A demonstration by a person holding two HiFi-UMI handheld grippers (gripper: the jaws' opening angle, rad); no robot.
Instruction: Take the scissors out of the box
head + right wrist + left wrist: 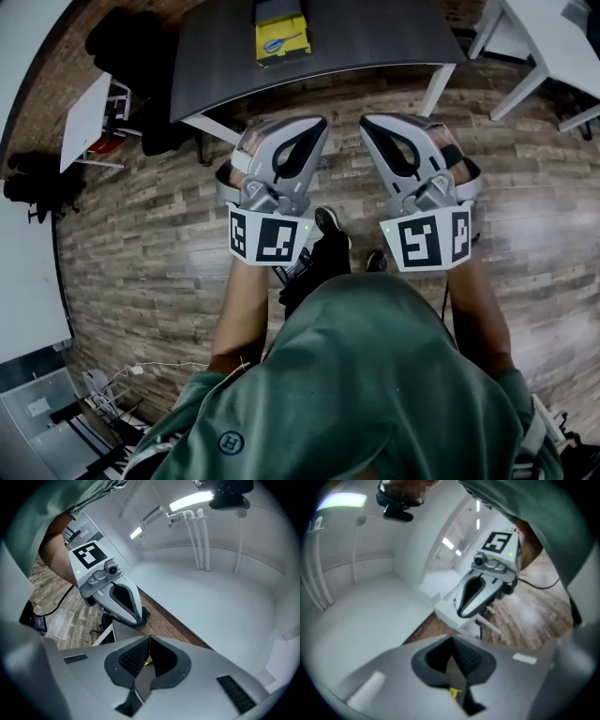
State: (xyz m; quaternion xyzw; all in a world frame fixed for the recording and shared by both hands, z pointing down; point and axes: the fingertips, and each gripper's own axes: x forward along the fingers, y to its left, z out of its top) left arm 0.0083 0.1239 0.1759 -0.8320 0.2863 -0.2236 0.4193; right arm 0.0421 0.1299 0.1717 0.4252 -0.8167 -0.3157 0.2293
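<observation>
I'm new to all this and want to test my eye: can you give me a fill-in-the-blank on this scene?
1. The box on the dark table is ____ in colour.
2. The jaws of the left gripper are ____.
3. The right gripper holds ____.
4. The floor is laid with ____ planks.
Missing words: yellow; shut; nothing; wooden.

floor (141,253): wood planks | table (375,33): matt dark | left gripper (453,641): smooth plastic
</observation>
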